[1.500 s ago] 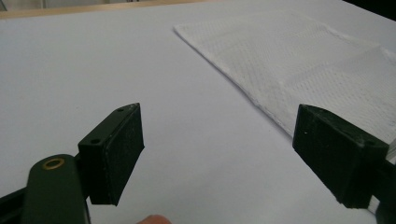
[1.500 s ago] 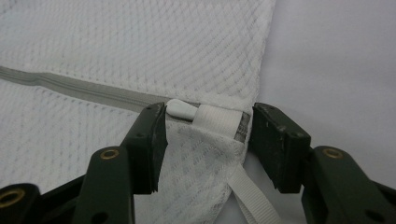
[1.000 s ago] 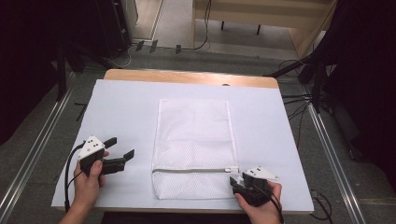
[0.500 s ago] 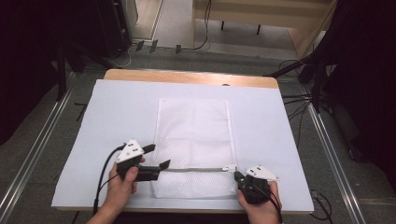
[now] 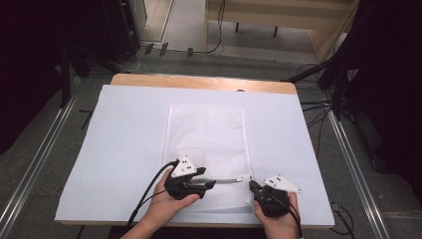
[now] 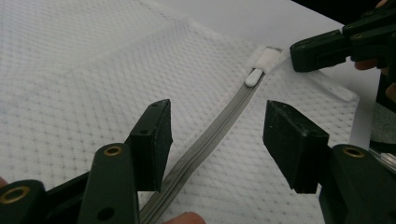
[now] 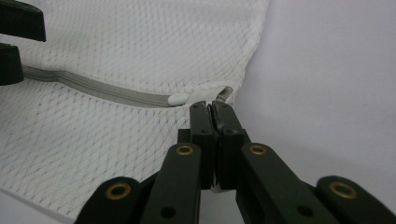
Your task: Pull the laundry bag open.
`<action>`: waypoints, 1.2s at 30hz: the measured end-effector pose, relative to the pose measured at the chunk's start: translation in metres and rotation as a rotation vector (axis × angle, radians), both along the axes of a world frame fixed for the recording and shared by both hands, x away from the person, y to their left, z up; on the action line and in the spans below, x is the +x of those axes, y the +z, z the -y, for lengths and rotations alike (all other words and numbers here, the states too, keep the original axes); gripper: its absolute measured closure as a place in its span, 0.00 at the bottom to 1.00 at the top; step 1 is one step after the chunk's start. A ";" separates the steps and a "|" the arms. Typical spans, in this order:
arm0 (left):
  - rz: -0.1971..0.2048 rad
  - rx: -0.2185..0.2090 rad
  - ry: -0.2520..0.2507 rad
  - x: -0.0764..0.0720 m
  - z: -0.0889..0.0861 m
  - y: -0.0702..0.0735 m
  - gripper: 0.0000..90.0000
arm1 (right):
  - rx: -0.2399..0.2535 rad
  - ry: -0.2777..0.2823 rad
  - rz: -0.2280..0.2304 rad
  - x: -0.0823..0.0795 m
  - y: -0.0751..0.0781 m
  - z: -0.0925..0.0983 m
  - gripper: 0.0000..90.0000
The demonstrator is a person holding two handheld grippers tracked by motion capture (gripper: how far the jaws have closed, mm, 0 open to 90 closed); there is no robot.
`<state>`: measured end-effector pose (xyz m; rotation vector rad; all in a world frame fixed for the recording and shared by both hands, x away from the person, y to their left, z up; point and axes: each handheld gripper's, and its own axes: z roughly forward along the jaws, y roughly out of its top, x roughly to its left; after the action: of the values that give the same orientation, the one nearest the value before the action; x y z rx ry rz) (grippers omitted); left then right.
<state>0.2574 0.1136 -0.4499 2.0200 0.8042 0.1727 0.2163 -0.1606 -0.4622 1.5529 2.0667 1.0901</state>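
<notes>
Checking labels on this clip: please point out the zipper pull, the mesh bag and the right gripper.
zipper pull (image 6: 253, 77), left gripper view, on its white tab.
mesh bag (image 5: 206, 132), high view, on the bare mesh at its middle.
right gripper (image 7: 213, 108), right gripper view, between its closed fingertips at the bag's edge.

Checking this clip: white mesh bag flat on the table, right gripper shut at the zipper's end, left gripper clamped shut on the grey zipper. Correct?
Not quite: the left gripper is open, its jaws straddling the grey zipper without pressing it, as the left gripper view shows. The rest stands.

overhead looks down; both close tongs views share the zipper (image 6: 212, 135).
</notes>
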 end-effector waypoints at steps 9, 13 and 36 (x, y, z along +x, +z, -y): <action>-0.004 -0.003 -0.007 0.001 0.002 0.003 0.51 | -0.048 -0.024 -0.055 0.018 -0.012 -0.006 0.69; -0.009 -0.012 -0.008 0.001 0.003 0.002 0.51 | -0.139 -0.015 -0.034 0.015 -0.015 -0.017 0.72; -0.010 0.062 -0.070 0.005 0.036 -0.007 0.71 | 0.024 0.183 0.114 0.004 0.015 -0.031 0.97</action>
<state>0.2629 0.0774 -0.4568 2.1055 0.7416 0.1497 0.2201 -0.1296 -0.4476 1.3004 2.1573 1.2413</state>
